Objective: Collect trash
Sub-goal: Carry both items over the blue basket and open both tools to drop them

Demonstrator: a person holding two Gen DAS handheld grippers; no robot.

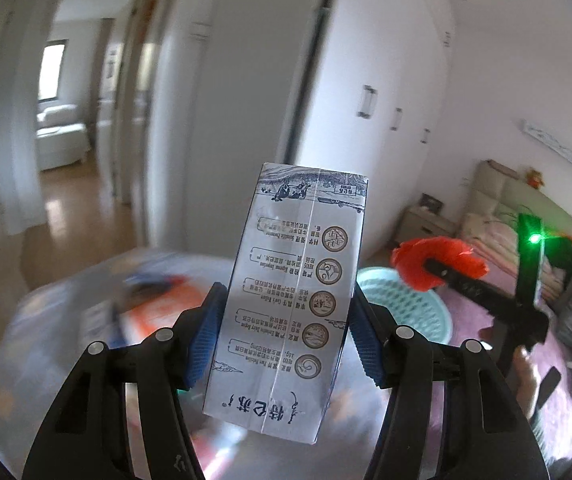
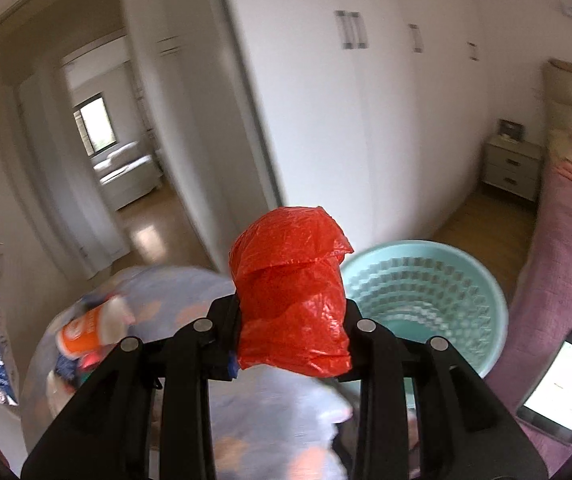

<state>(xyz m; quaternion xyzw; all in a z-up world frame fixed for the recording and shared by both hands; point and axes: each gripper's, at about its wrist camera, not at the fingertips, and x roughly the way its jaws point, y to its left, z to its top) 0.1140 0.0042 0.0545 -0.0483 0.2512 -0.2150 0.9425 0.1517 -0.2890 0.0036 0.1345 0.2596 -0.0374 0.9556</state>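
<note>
Jaws of the left gripper (image 1: 281, 334) clench a milk carton (image 1: 286, 300) between blue ribbed pads (image 1: 205, 340), one on each long side, at the centre bottom of the left wrist view. The carton stands upright but upside down to the camera: white and pale blue, a seam down its middle, five round brown emblems in a column, and dark printed characters at its lower end. Its top edge reaches mid-frame, clear of everything behind it.

In the right wrist view the right gripper (image 2: 292, 332) grasps a crumpled red plastic bag (image 2: 292, 292), which bulges up above the fingers at centre frame and hides the pads; its surface is glossy and creased.

Just right of the bag sits a mint-green lattice basket (image 2: 422, 300), its mouth open and its inside bare as far as can be seen. Lower left lies a blurred patterned surface (image 2: 173, 292) with an orange cup (image 2: 83, 334) and other litter on it. A bed with a pink cover (image 2: 566, 264) fills the right edge, a lit phone (image 2: 562, 384) resting on it at lower right. White wardrobe doors (image 2: 366, 120) close off the upper centre. Bare wooden floor runs through an open doorway (image 2: 97, 140) at upper left, and another strip leads past the basket to a nightstand (image 2: 512, 168).
</note>
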